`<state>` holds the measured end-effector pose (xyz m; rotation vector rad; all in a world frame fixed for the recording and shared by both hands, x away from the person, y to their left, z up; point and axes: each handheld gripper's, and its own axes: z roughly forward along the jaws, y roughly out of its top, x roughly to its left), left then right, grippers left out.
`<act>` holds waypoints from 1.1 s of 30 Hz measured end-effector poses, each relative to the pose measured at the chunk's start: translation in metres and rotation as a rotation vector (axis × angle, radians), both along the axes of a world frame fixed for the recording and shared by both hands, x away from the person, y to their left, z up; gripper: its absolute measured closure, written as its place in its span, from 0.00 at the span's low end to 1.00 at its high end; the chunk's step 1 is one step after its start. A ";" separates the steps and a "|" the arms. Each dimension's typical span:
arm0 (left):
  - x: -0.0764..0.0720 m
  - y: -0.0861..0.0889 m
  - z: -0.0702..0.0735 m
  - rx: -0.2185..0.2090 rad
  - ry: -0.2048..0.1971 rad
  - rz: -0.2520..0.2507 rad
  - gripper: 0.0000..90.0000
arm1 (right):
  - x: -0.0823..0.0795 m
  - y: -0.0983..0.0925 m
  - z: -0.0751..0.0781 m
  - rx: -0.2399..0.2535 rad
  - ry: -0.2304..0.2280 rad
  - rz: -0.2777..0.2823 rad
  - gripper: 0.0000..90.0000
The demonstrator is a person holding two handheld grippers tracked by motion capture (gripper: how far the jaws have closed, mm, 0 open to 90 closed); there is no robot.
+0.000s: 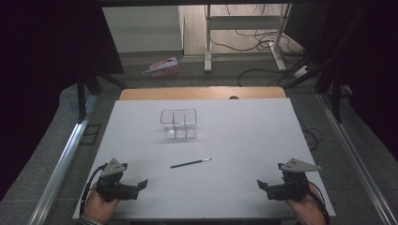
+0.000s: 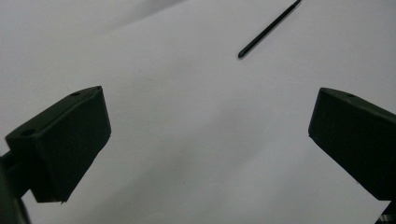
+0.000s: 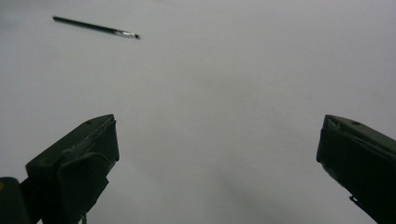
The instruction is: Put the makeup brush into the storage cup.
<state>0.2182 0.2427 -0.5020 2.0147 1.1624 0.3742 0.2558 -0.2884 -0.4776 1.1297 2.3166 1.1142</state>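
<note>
While both grippers' jaws stand wide apart, the thin black brush (image 1: 190, 163) lies between them, untouched.

Clear divided container (image 1: 179, 123) on white table (image 1: 253, 140); pink box (image 1: 162, 66) on floor beyond.

Thin black brush (image 1: 190, 163) flat on table (image 1: 244, 140)

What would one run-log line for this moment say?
left tool: open, empty | right tool: open, empty | thin brush: on table, untouched | clear box: beyond it
</note>
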 end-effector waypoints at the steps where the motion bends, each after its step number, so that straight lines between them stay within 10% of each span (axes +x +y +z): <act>1: 0.000 0.000 0.000 0.000 0.000 0.000 0.00 | 0.000 0.000 0.000 0.000 0.000 0.000 0.00; 33: 0.003 -0.010 -0.001 0.073 0.057 -0.015 0.00 | 0.007 0.014 -0.004 -0.081 -0.003 0.098 0.00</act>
